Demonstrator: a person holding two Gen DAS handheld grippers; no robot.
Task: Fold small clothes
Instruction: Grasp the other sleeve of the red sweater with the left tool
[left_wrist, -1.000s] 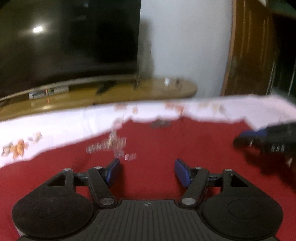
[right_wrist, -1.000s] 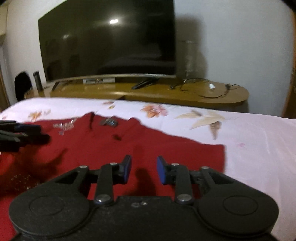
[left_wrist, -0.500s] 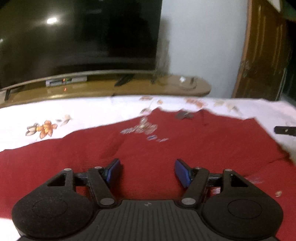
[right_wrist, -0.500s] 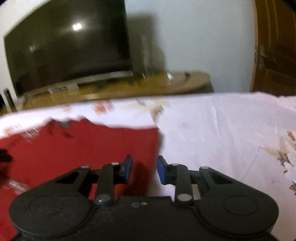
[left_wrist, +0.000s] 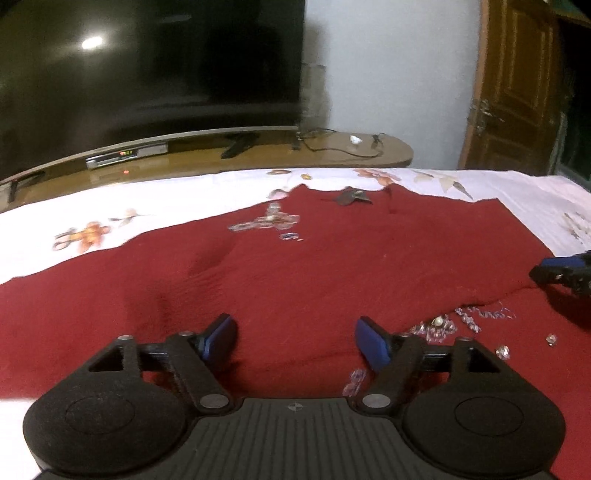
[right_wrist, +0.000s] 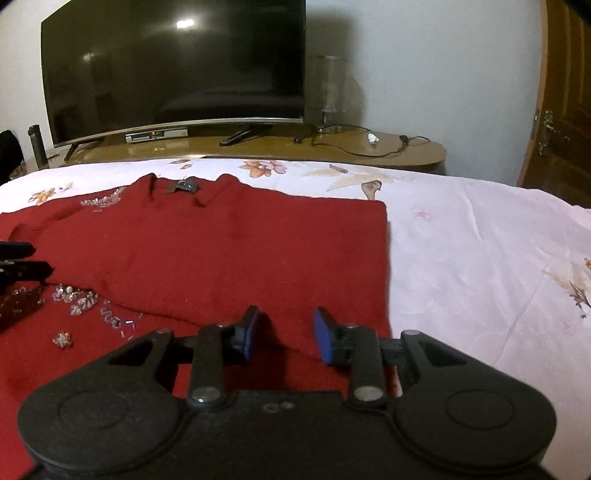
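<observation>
A dark red knit top (left_wrist: 314, 266) with clear beads lies spread on the white floral bedsheet (left_wrist: 147, 206), neck label at the far edge. One part is folded over, and its edge runs past the bead cluster (right_wrist: 81, 299). My left gripper (left_wrist: 295, 338) hovers low over the near middle of the top, its jaws opening, with nothing between the pads. My right gripper (right_wrist: 286, 334) stands open over the top's near right corner, holding nothing. Each gripper's tips show at the edge of the other's view: the right gripper (left_wrist: 561, 271), the left gripper (right_wrist: 22, 258).
Beyond the bed stands a low wooden stand (right_wrist: 369, 151) with a large dark TV (right_wrist: 173, 70), a set-top box, cables and a glass vase (right_wrist: 328, 92). A brown door (left_wrist: 517, 85) is at the right. A dark bottle (right_wrist: 37, 142) stands far left. Bare sheet (right_wrist: 480, 258) lies right of the top.
The left jaws have spread wider, and the left view has slid across the top. The right view swung out over the bare sheet and came back over the top's right corner.
</observation>
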